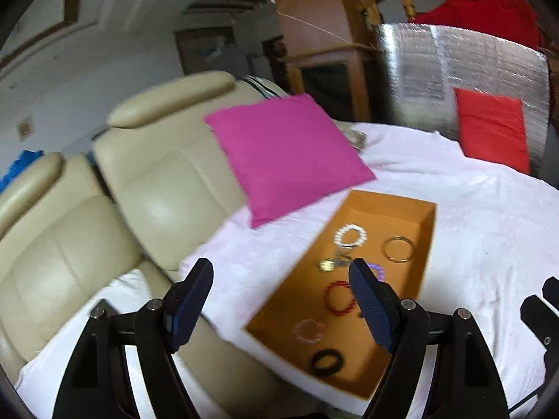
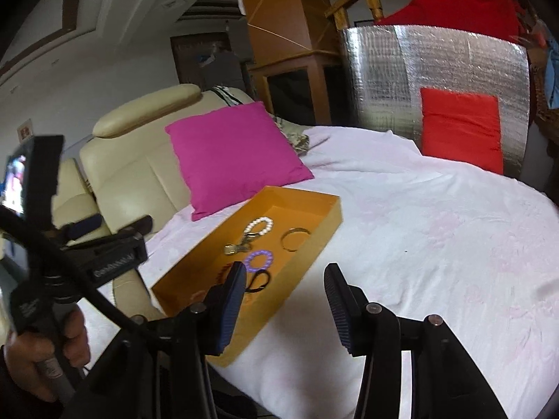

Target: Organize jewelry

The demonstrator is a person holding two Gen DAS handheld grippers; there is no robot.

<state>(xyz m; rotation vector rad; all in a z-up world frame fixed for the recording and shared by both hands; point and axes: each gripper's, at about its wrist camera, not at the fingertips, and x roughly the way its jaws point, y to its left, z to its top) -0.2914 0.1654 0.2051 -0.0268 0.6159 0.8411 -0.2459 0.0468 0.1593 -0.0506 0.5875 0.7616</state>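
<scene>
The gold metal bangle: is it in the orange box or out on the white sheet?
In. The gold metal bangle lies flat on the floor of the orange cardboard box, near its right wall.

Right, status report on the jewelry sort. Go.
Both tongs open, empty: left tongs, right tongs. Bracelets in orange box: white beaded bracelet, gold bangle, red bracelet. Nothing in the way.

Matt cardboard tray (image 1: 428,237), glossy leather sofa (image 1: 167,206)

No legible text; white lettering on left gripper (image 2: 115,256) blurred.
</scene>
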